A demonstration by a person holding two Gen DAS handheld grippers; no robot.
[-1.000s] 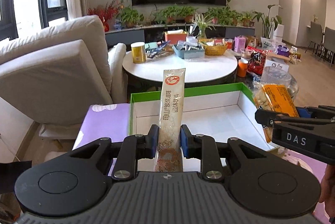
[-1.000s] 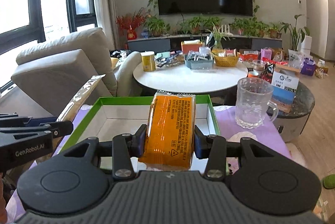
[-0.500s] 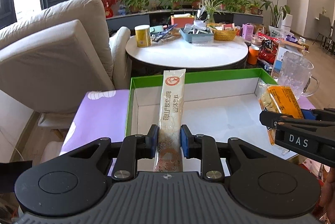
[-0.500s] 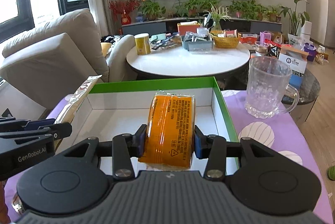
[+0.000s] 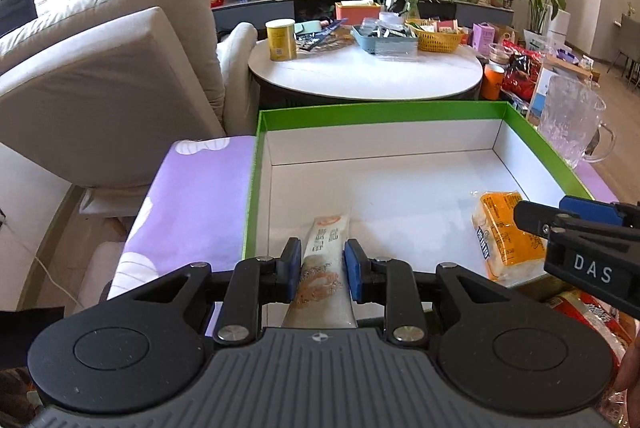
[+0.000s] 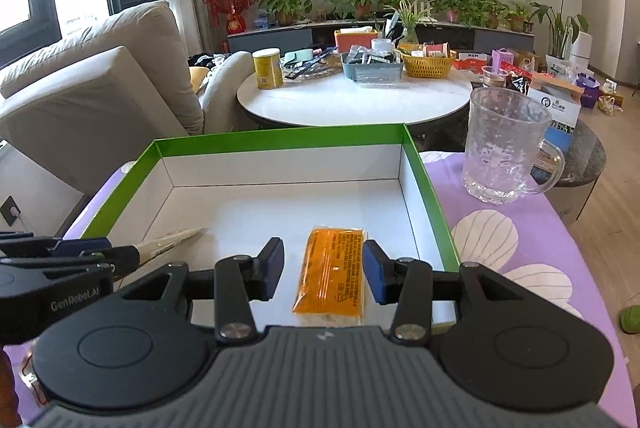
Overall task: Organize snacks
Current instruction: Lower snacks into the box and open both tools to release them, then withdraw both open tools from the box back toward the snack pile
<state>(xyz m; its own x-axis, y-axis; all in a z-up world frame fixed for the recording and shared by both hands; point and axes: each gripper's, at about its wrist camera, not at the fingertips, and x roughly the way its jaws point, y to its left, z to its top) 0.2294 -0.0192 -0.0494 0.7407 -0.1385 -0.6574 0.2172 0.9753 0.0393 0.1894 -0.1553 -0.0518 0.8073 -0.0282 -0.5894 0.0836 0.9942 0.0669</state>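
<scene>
A white box with a green rim [image 5: 380, 107] [image 6: 280, 137] stands on a purple cloth. My left gripper [image 5: 323, 268] is shut on a long beige stick packet [image 5: 326, 240], whose far tip slants down to the box floor. From the right wrist view the same packet [image 6: 172, 244] pokes out of the left gripper's fingers [image 6: 120, 256]. An orange snack packet [image 6: 332, 272] lies flat on the box floor between my right gripper's [image 6: 324, 270] open jaws, with a gap beside its left pad. In the left wrist view the orange packet [image 5: 504, 236] lies under the right gripper's fingertips [image 5: 536, 220].
A clear glass mug [image 6: 500, 147] stands on the purple cloth [image 6: 500, 240] right of the box. Behind the box are a round white table [image 5: 368, 75] with several containers and a beige sofa [image 5: 100, 75] at the left. More snack wrappers [image 5: 592, 312] lie at the near right.
Both grippers have sunk into the box. The stick packet now slants down to the floor. The orange packet, pinched before, now lies on the floor, free of the left pad.
</scene>
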